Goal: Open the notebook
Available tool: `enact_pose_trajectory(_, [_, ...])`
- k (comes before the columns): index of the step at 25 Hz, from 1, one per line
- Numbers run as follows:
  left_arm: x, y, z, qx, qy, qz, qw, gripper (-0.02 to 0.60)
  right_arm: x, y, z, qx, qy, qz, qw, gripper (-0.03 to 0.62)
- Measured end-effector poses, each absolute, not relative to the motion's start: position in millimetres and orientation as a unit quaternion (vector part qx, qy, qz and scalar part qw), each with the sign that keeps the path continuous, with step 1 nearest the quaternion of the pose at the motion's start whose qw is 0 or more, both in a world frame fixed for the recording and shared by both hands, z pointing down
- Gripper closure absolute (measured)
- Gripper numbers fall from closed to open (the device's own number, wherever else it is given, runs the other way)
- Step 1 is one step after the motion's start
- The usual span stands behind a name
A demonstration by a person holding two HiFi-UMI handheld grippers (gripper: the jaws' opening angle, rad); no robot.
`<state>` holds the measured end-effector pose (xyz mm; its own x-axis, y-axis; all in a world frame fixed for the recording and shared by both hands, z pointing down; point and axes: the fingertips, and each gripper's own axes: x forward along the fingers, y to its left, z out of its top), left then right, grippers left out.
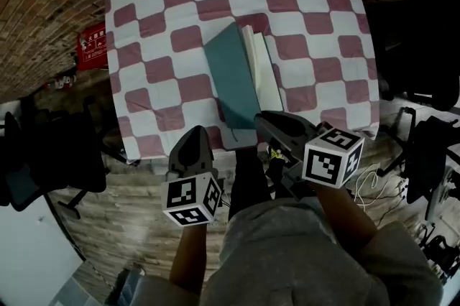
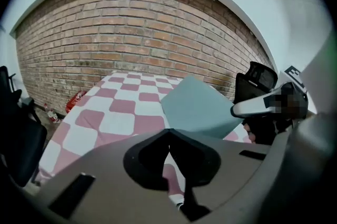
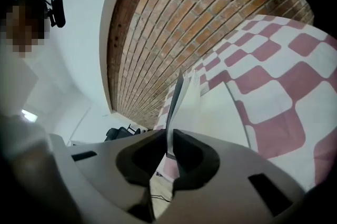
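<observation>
Checkered table [image 1: 144, 46] before a brick wall [image 2: 131, 33]. The notebook [image 1: 267, 75] lies mid-table, its spine running away from the person. The right gripper [image 1: 262, 119] is clamped on the raised cover [image 1: 231, 75] at its near edge. The left gripper [image 1: 193, 133], closed and empty, hangs near-left of the notebook.

Grey clothing [image 1: 287, 258], dark left claw [image 1: 192, 132], dark right claw [image 1: 261, 119], black-and-white marker cubes [image 1: 332, 158]

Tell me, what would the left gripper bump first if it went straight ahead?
Likely the cloth, just left of the lifted cover. The left gripper aims close to that cover's edge, so I can't be sure.
</observation>
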<state>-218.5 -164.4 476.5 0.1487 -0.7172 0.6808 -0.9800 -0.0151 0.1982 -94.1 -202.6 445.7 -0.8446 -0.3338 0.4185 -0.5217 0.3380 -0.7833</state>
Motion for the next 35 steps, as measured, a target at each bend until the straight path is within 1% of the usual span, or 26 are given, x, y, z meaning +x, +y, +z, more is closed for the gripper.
enact_pose_trajectory(6, [-241.6, -145.0, 448.2, 0.664, -0.655, 0.188, 0.308, 0.572, -138.5, -187.5, 427.7, 0.218, -0.844, 0.476, 0.115, 0.539])
enact_pose_trajectory(14, [-274.4, -120.7, 442.9, 0.635, -0.684, 0.18, 0.309, 0.572, -207.3, -171.4, 428.2, 0.158, -0.866, 0.456, 0.134, 0.529])
enact_pose_trajectory(19, [-298.0, -109.6, 448.3, 0.616, -0.697, 0.18, 0.319, 0.572, -257.9, -154.7, 452.7, 0.102, -0.855, 0.49, 0.133, 0.51])
enact_pose_trajectory(22, [-309.4, -105.5, 452.4, 0.609, -0.702, 0.179, 0.324, 0.572, -276.9, -144.3, 476.3, 0.087, -0.838, 0.516, 0.155, 0.505])
enact_pose_trajectory(24, [-316.1, -104.3, 453.9, 0.605, -0.705, 0.178, 0.326, 0.572, -279.0, -139.3, 498.2, 0.096, -0.828, 0.523, 0.179, 0.478])
enact_pose_trajectory(27, [-322.4, -105.1, 454.6, 0.602, -0.707, 0.175, 0.327, 0.572, -267.1, -138.9, 522.5, 0.126, -0.816, 0.527, 0.203, 0.473])
enact_pose_trajectory(35, [-315.1, -110.2, 452.7, 0.613, -0.7, 0.172, 0.324, 0.572, -238.1, -153.0, 524.9, 0.184, -0.815, 0.513, 0.198, 0.474])
